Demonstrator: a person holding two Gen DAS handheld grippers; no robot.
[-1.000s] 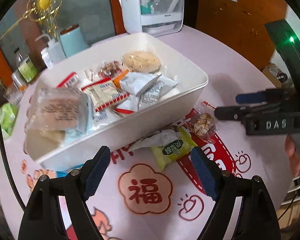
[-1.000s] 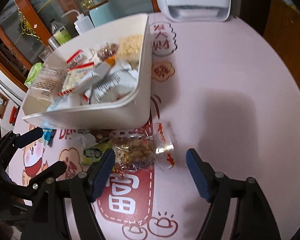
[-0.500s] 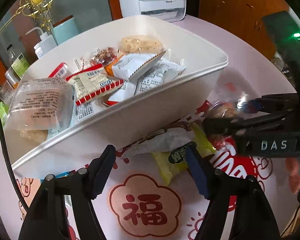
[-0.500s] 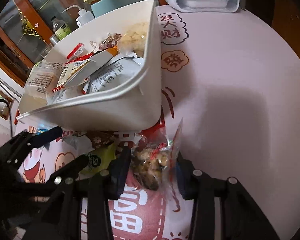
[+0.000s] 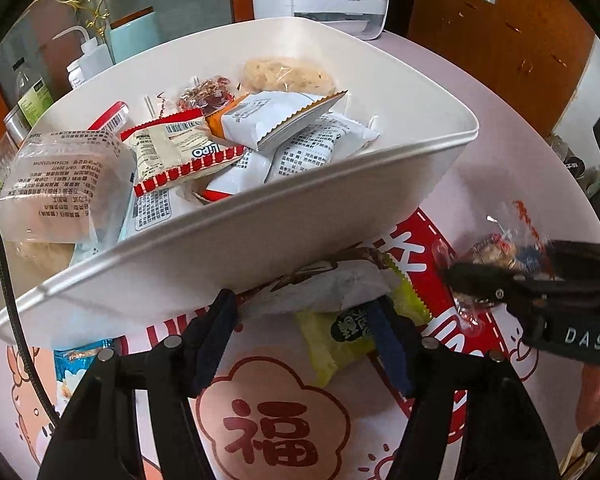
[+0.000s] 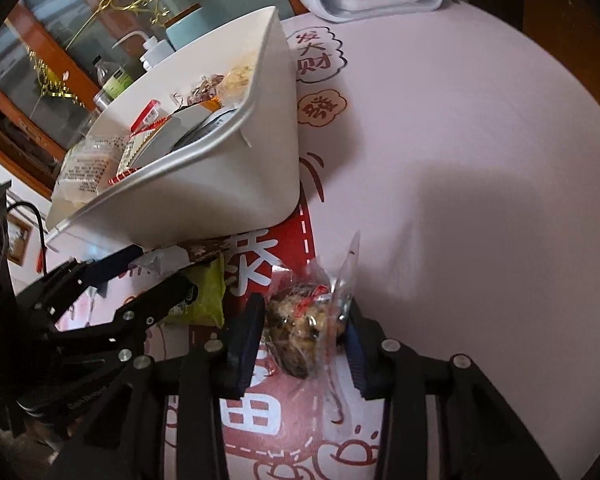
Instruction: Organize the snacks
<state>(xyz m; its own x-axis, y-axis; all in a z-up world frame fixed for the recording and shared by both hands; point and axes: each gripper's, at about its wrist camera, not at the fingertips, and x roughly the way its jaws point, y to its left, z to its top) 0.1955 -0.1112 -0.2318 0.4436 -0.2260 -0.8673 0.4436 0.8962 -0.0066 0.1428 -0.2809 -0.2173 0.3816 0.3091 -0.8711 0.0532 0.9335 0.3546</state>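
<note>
Right wrist view: the right tongs [image 6: 302, 338] are being clenched on a clear packet of nut candy [image 6: 300, 330], which is pinched across its bulging middle, probably so the loose wrapper ends are left free while it is carried to the white tub [image 6: 236, 184]. That packet is being held just above the pink surface [image 6: 460, 160], close to the tub's near corner. In the left wrist view, the left tongs [image 5: 306, 326] are being narrowed around a white wrapper [image 5: 320, 288] lying on a yellow-green packet [image 5: 340, 340], both tucked against the tub's base; the pads are not yet pressing, so nothing is being gripped there. Other snacks are already being kept inside the tub.
</note>
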